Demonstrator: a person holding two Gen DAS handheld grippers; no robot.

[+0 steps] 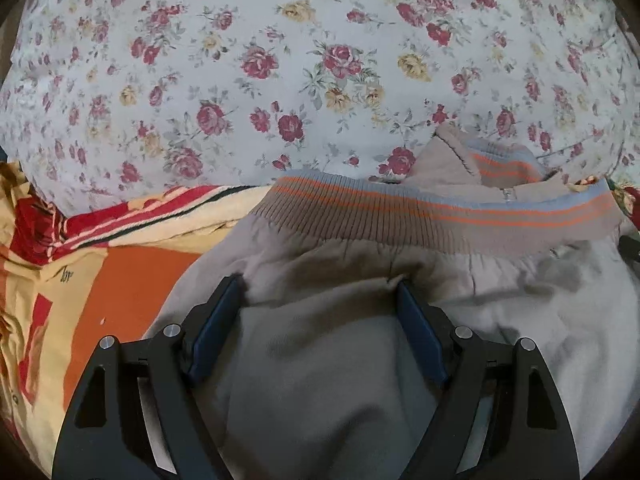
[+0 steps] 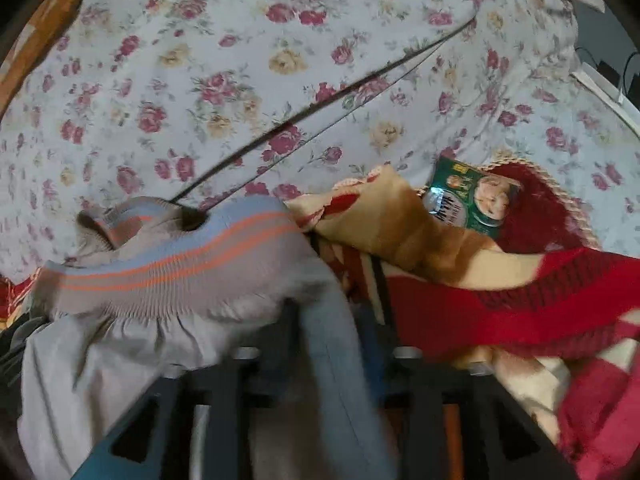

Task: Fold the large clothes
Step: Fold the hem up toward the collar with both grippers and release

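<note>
A beige jacket [image 1: 340, 352] with a ribbed hem [image 1: 440, 216] striped grey-blue and orange lies on the bed. My left gripper [image 1: 320, 292] is open, its fingers resting on the beige fabric just below the hem. In the right wrist view the same jacket [image 2: 120, 352] and its ribbed hem [image 2: 172, 264] fill the lower left. My right gripper [image 2: 336, 320] is shut on a fold of the jacket's right edge, which runs down between the fingers. The image there is blurred.
A floral bedsheet [image 1: 280, 60] covers the bed beyond the jacket. A red, orange and cream blanket [image 1: 100, 280] lies left of the jacket and also right of it [image 2: 500, 304]. A green printed packet [image 2: 472, 200] sits on the blanket.
</note>
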